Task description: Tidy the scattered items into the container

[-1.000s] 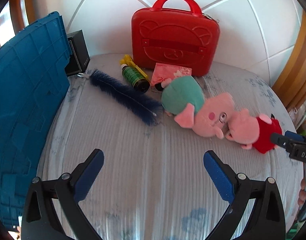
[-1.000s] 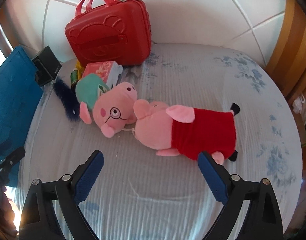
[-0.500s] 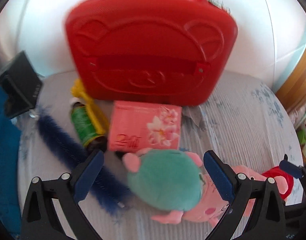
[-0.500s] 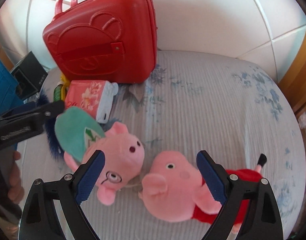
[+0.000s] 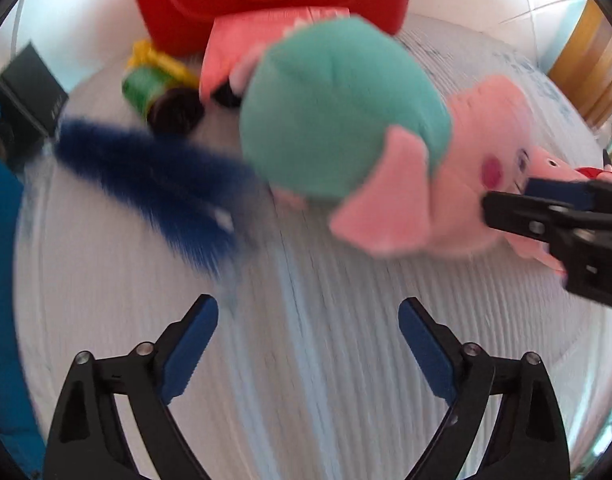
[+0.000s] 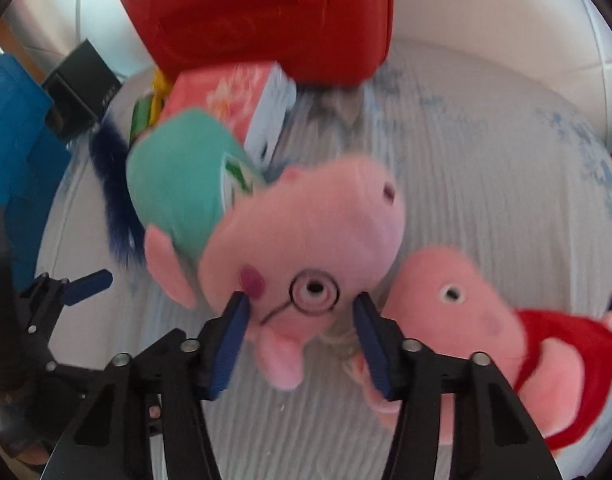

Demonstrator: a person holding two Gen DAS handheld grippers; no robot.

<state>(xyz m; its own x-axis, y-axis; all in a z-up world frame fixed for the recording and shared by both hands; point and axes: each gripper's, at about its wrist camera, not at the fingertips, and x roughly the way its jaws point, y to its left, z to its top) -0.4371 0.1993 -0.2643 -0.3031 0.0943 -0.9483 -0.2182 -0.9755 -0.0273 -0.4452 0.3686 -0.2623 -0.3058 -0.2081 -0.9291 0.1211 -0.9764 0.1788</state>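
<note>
Pig in the teal shirt lies on the bed, its head between my right fingers; the right gripper is closing on it, pads at either cheek, though I cannot tell whether they press yet. My left gripper is also narrowing a little, fingers wide apart over bare bedding with nothing between them.

Judging by how things lie, the tidying has hardly begun: nothing I can see sits in a container. The second pig, in red, lies just beside the first, head to head. Beyond them are the blue brush, a green bottle, a pink box and a black box, all loose on the bed. At the back a red case stands shut against the white wall, and a blue crate edges the left; which one is the container I cannot say.

The teal pig's long axis runs from its head near me back and leftward to its body, snout pointing up and to the right in the right wrist view. The brush lies slantwise, one end near the black box.
</note>
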